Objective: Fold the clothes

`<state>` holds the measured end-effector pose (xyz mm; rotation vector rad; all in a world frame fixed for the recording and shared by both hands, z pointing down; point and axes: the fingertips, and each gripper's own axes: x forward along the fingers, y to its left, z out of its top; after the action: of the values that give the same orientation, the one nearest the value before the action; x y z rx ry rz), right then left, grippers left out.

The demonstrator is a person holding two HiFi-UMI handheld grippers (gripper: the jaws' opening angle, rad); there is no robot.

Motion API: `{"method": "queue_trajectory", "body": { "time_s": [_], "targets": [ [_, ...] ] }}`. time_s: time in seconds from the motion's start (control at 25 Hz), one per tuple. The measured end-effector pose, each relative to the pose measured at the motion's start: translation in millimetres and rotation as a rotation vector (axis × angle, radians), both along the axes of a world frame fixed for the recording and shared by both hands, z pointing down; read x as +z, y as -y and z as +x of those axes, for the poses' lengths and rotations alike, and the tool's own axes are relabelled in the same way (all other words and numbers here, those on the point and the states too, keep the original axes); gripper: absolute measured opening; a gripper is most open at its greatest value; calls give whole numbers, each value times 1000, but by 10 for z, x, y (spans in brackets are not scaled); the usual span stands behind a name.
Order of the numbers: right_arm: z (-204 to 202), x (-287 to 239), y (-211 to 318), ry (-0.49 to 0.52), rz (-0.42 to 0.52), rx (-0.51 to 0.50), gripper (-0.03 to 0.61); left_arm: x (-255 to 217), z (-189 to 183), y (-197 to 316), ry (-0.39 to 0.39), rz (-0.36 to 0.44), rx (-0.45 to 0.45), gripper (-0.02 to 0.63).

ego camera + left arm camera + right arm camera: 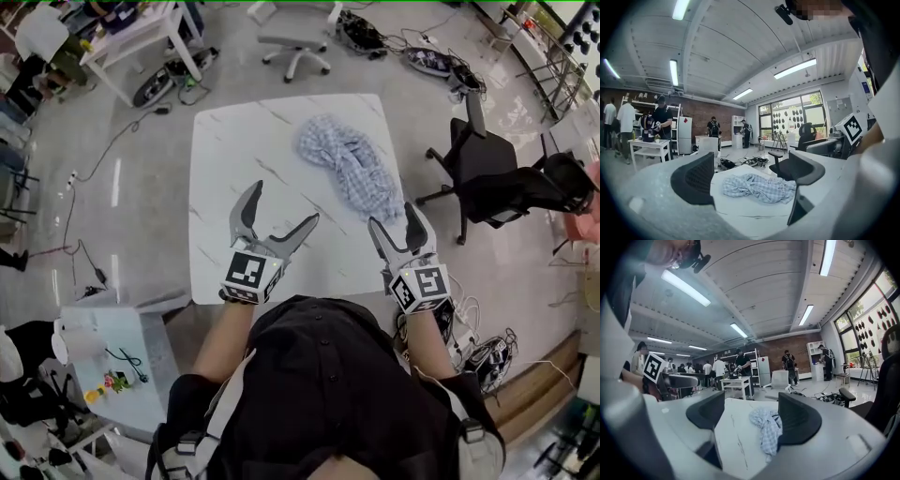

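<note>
I'm looking into an open lab-style workshop: a black swivel office chair (469, 159), tangled black cables (361, 33) on a glossy grey floor (122, 187), a red brick back wall (776, 345), and long ceiling strip lights (674, 72).

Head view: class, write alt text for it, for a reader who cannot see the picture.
A crumpled checked garment lies on the far right part of a white table. Nearer the camera, a person holds the left gripper and the right gripper over the table's near side, both open and empty, neither touching the garment.
</note>
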<state>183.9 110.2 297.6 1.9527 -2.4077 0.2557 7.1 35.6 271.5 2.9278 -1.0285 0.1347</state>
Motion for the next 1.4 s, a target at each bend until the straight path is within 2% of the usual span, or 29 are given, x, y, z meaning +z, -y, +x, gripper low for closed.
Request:
{"method": "queue_trajectory", "body": {
  "time_s": [0.36, 0.68, 1.0, 1.16, 1.4],
  "targets": [
    [392, 351, 310, 18, -84, -69, 347, 336, 487, 244, 85, -54, -8, 506],
    [387, 752, 493, 30, -171, -38, 339, 719, 557, 467, 141, -117, 37, 506],
    [473, 1207, 517, 14, -291, 33, 323, 1142, 725, 635, 206, -188, 137, 502],
    [579, 1459, 514, 3, -350, 74, 282, 1348, 881, 626, 235, -213, 199, 483],
    [560, 1919, 661, -41, -476, 69, 273, 1474, 921, 595, 257, -244, 239, 483]
  ]
}}
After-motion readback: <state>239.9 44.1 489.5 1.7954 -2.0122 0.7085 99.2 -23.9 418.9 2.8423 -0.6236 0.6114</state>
